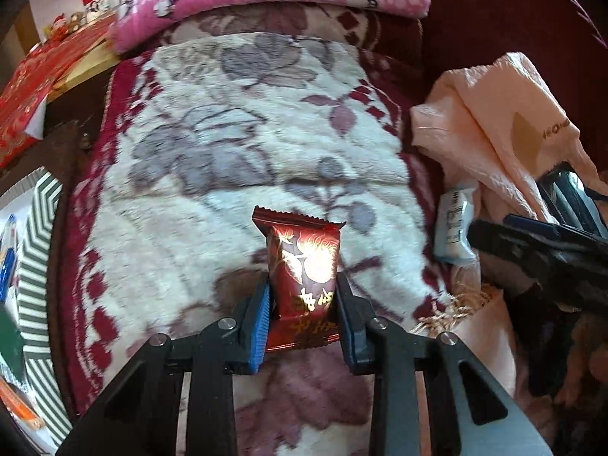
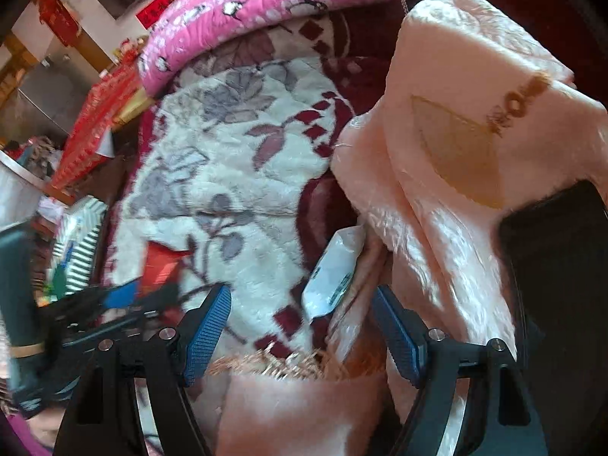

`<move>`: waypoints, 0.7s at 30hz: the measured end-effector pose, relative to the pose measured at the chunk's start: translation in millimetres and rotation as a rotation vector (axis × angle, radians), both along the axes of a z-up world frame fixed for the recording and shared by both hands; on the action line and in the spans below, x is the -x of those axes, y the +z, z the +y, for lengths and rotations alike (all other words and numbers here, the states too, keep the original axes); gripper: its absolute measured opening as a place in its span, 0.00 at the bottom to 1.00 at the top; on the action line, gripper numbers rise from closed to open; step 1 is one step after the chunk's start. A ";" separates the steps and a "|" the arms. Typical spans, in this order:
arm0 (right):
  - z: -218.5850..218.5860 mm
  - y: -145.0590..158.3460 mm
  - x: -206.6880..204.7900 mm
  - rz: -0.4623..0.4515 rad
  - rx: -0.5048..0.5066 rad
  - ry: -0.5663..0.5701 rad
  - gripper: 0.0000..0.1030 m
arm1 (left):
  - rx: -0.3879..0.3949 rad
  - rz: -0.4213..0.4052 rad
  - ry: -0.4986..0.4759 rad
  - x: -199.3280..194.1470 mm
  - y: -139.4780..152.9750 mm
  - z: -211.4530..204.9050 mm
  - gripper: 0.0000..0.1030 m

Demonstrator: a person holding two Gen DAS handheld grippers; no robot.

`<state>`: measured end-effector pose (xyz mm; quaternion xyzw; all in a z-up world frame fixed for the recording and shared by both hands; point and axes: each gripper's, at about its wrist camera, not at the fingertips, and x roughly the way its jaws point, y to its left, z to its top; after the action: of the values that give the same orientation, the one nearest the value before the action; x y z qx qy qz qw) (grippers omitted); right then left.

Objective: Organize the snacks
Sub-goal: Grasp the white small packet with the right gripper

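Pinching a dark red snack packet [image 1: 302, 266] between its two blue pads, the left gripper [image 1: 303, 306] held the wrapper upright above the floral blanket [image 1: 228, 133]. Both pads pressed against the lower half of the packet, one on each side; its crimped top edge stood clear above the fingertips and its bottom seal hung just below them. The jaws were narrow, closed on the packet. Gold printing on the wrapper caught the light.

The right gripper [image 2: 302, 311] pointed down at the seam where the blanket met a peach cloth bag [image 2: 456, 144]. Its jaws stood wide and gripped nothing. A white and pale blue snack packet [image 2: 334, 269] lay tilted between and just beyond the two pads, touching neither, its upper end tucked against the fold of the peach bag. Some straw-coloured shreds [image 2: 273, 364] lay below it, between the fingers.

From the left wrist view the same pale packet [image 1: 454, 228] lay at the bag's edge, well apart from the red one. A green-and-white striped box [image 1: 36, 235] sat at the blanket's left side.
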<state>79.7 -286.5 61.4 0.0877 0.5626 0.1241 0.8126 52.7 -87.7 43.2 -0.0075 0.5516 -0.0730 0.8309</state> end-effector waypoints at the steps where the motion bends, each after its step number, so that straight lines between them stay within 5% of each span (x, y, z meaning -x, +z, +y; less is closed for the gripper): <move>1: 1.7 -4.2 -4.7 0.004 0.003 -0.005 0.77 | 0.002 0.003 0.004 0.8 0.0 3.1 0.29; 7: 22.3 -24.1 -24.5 0.031 0.010 0.036 0.63 | -0.006 0.008 0.037 8.0 -0.8 25.1 0.29; 11: 26.8 -28.1 -27.3 0.012 0.066 0.033 0.63 | -0.005 0.011 0.054 5.1 -2.2 31.6 0.29; 16: 14.3 -39.6 -33.6 0.037 0.018 -0.011 0.62 | -0.004 0.015 0.050 5.1 -3.6 30.4 0.29; 21: 10.0 -40.2 -29.2 0.033 0.019 0.004 0.30 | -0.014 0.010 0.046 7.4 -2.7 28.9 0.29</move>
<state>109.0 -276.5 21.2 0.0809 0.5773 0.1188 0.8037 45.3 -58.9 40.5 -0.0146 0.5558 -0.0499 0.8297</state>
